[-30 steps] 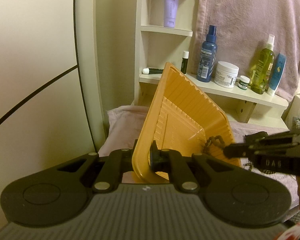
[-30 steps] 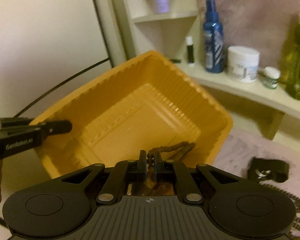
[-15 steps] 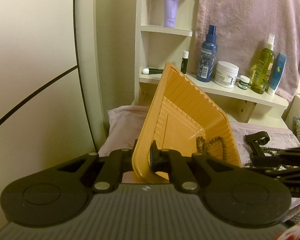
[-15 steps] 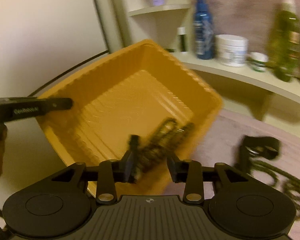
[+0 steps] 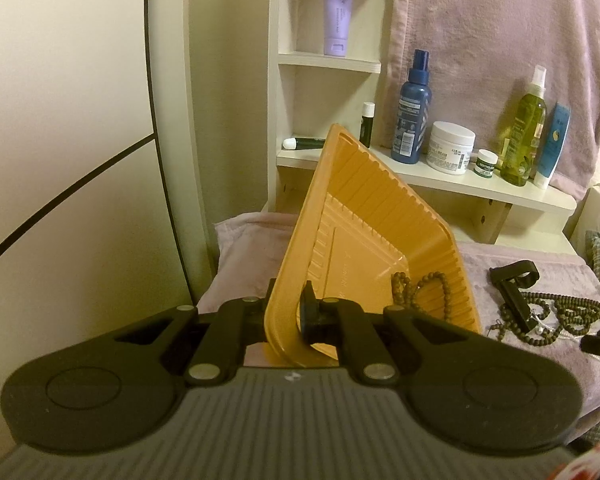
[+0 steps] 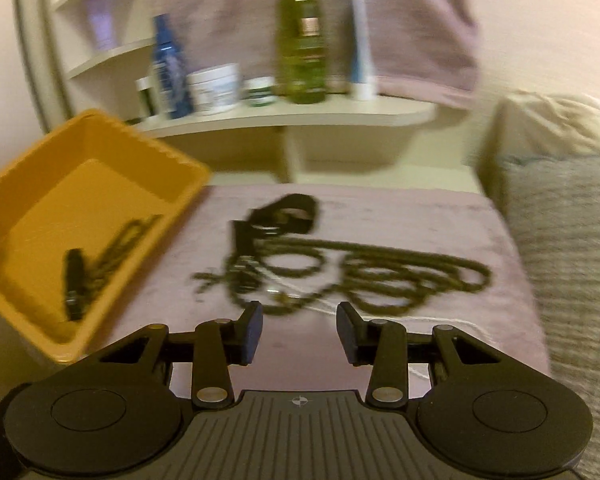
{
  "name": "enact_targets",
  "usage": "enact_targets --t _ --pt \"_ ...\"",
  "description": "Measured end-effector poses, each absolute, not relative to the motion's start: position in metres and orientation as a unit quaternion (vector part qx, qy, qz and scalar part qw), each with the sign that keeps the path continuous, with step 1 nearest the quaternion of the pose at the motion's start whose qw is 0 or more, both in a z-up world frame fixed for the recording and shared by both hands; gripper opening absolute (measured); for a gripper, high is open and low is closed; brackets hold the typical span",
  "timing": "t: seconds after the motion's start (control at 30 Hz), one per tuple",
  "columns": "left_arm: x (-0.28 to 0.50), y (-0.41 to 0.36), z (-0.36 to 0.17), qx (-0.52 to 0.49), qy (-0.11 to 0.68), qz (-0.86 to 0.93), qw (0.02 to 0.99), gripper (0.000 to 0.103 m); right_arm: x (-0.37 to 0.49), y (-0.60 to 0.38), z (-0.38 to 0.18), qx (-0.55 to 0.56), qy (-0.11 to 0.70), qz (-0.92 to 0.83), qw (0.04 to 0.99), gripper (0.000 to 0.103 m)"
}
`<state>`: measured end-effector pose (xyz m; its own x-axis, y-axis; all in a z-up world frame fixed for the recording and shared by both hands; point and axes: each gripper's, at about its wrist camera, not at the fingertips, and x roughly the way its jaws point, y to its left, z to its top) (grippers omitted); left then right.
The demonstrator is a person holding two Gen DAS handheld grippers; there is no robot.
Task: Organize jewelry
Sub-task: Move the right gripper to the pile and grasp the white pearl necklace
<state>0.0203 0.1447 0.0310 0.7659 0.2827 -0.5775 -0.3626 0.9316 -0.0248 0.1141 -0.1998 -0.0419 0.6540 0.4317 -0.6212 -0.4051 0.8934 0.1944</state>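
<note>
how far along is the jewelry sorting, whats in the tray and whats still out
Done: one dark beaded strand lies inside the ribbed orange plastic tray. In hand: the left gripper is shut on the tray's rim, holding it tilted; the right gripper is open with nothing between its fingers, above the mauve cloth. Left: a tangle of dark bead strands and a black clip remain on the cloth.
</note>
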Motion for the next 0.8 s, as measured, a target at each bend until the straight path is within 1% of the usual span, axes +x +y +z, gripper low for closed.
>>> enact_targets --t 0.3,0.63,0.7,0.73,0.77,0.8 --pt "0.020 0.145 0.032 -0.065 0.297 0.173 0.937 0.007 0.117 -0.226 -0.052 0.026 0.345 0.169 0.923 0.041" --pt "0.022 0.145 0.031 -0.063 0.298 0.175 0.936 0.007 0.120 -0.229 -0.069 -0.022 0.358 0.173 0.917 0.041" --pt "0.022 0.144 0.031 -0.063 0.299 0.175 0.936 0.007 0.121 -0.225 -0.073 -0.038 0.360 0.191 0.912 0.038" --pt "0.022 0.145 0.031 -0.064 0.299 0.175 0.936 0.007 0.123 -0.223 -0.075 -0.047 0.360 0.200 0.910 0.031" --pt "0.022 0.145 0.031 -0.064 0.300 0.176 0.935 0.007 0.125 -0.221 -0.077 -0.055 0.361 0.210 0.907 0.027" --pt "0.023 0.144 0.031 -0.064 0.300 0.176 0.935 0.007 0.126 -0.219 -0.078 -0.060 0.359 0.216 0.906 0.026"
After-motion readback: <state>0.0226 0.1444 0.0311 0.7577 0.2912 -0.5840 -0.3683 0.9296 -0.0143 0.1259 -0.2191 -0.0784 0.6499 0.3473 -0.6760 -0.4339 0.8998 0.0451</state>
